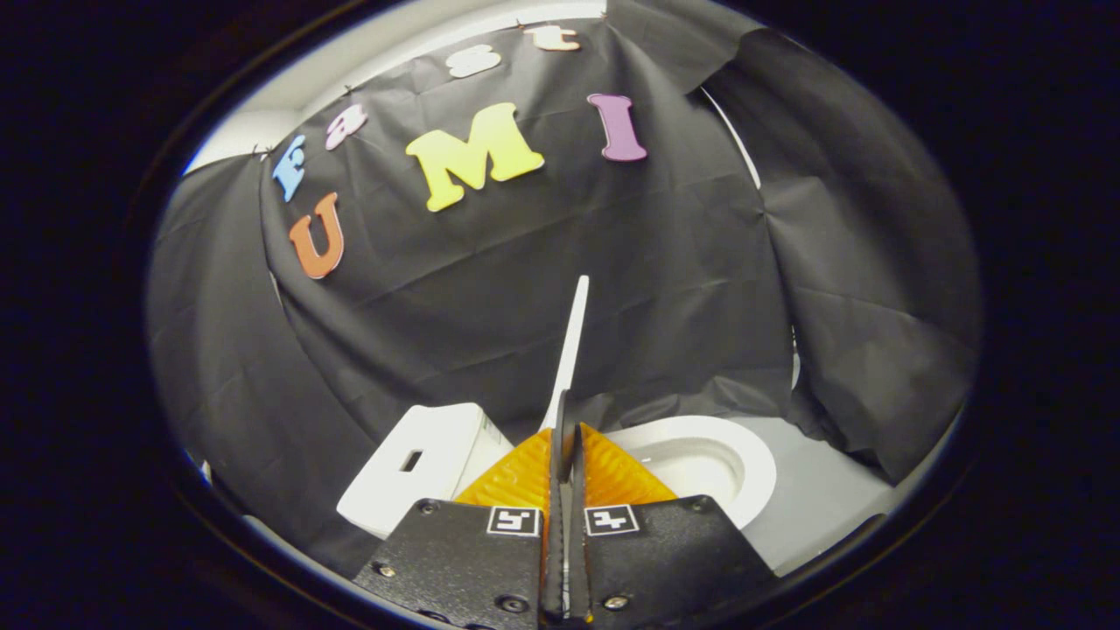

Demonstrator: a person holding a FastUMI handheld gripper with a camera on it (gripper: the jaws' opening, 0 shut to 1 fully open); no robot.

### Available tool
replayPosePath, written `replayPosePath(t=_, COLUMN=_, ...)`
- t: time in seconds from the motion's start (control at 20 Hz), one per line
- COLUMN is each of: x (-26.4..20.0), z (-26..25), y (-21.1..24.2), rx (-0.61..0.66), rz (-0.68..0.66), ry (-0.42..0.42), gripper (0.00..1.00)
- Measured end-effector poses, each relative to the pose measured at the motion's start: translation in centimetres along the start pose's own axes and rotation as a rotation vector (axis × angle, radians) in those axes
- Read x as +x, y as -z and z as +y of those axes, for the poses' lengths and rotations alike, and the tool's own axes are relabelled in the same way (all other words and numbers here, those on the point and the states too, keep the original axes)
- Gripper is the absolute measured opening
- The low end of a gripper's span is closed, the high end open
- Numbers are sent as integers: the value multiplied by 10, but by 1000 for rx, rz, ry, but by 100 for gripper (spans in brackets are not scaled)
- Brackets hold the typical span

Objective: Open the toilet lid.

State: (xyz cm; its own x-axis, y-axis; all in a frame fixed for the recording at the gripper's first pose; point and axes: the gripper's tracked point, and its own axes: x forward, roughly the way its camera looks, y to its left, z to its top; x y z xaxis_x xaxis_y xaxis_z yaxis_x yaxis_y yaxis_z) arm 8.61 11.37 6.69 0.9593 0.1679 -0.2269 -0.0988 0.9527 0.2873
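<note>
toilet lid stands raised, seen edge-on as a thin white blade rising from between the tool's fingertips and leaning slightly toward the bowl side at its top. nearest: the tool, its two fingers drawn together with just a slim gap, both pressing on the lower edge of the lid, so it is clamped on the lid. two square markers sit on the tool's dark body, one either side of the fingers. ridged orange pieces fan out beside the fingers, just behind the grip point. just beyond on the right side of the fingers: the toilet bowl, white, rim open and uncovered, hollow inside visible, partly hidden by the tool body. on the other side of the fingers: the white tank, boxy, with a small dark rectangular slot on its top face, tilted in the fisheye. both sit on a pale grey floor that shows past the bowl. farthest: the black cloth wall, creased and draped, wrapping round behind tank, lid and bowl, with a separate panel hanging on the bowl side. a strip of pale wall or ceiling shows above the cloth's top edge.
</note>
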Motion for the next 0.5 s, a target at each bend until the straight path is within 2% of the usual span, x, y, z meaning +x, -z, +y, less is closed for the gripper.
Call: replayPosePath(t=0.5, x=-1, z=62, y=-2, rx=-132, rz=-51, ry=-13, gripper=6)
